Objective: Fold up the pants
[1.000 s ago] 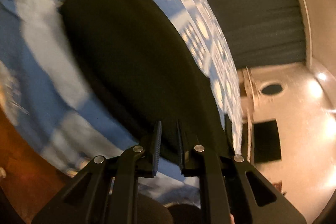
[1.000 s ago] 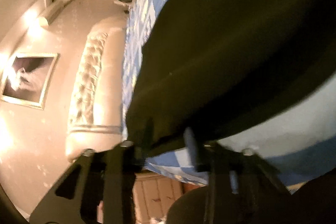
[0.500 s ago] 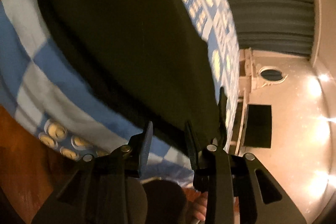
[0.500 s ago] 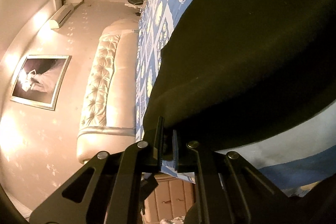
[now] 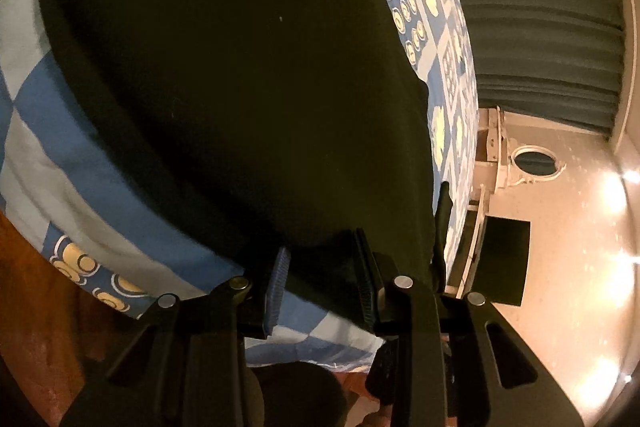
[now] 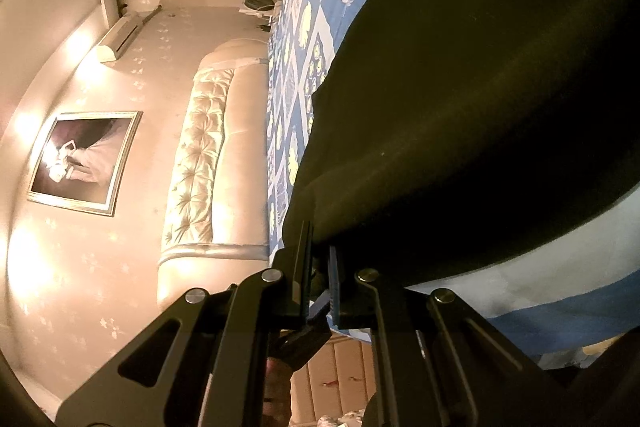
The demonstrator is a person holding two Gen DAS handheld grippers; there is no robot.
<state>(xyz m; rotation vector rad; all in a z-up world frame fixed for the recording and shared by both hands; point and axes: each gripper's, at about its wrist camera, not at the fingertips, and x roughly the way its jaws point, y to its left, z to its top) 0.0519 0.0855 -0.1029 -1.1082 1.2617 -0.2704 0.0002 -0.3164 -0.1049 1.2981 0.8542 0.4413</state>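
Two grippers, left (image 5: 322, 269) and right (image 6: 320, 259), at black pants (image 5: 240, 75) hem.

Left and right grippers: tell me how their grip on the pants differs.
The left gripper is open, its jaws wide apart around the pants edge; the right gripper is shut on the pants, pinching a corner. Both sit at the pants' near edge over the blue bedspread.

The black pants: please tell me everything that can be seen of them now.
The black pants are plain dark cloth with no visible pattern, lying spread on the blue and white patterned bedcover. The right gripper is shut on one near edge. The left gripper has open fingers around the other near edge.
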